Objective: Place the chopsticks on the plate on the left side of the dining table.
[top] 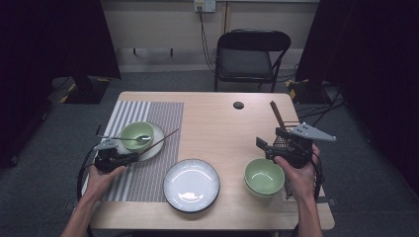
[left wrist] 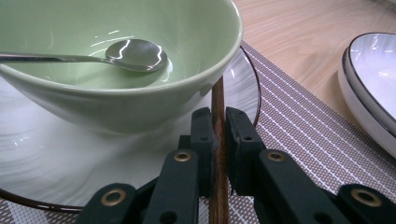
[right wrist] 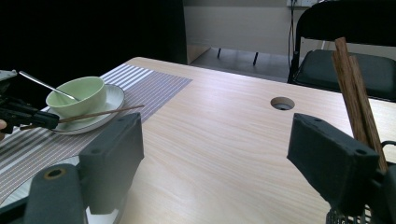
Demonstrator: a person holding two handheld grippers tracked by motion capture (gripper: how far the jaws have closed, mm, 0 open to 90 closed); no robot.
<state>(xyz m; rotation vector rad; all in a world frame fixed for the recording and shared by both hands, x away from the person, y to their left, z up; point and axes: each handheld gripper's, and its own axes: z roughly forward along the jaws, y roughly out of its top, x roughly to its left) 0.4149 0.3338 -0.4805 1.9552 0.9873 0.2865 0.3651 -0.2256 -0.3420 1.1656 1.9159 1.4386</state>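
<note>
My left gripper (top: 132,157) is shut on a thin brown chopstick (left wrist: 218,100). The stick runs up and to the right across the rim of a white plate (top: 157,143). On that plate stands a green bowl (top: 136,134) with a metal spoon (left wrist: 133,53) in it. In the left gripper view the two pads press on the stick right in front of the bowl's wall. My right gripper (right wrist: 219,140) stands wide open above the bare wood with nothing between its jaws. In the high view it hovers just above a second green bowl (top: 264,176).
A striped placemat (top: 148,177) lies under the plate and bowl. A white dark-rimmed plate (top: 191,185) sits at the front middle. Brown chopsticks (right wrist: 352,88) stand in a wire basket (top: 289,190) by my right hand. A cable hole (top: 238,105) and a black chair (top: 249,54) lie beyond.
</note>
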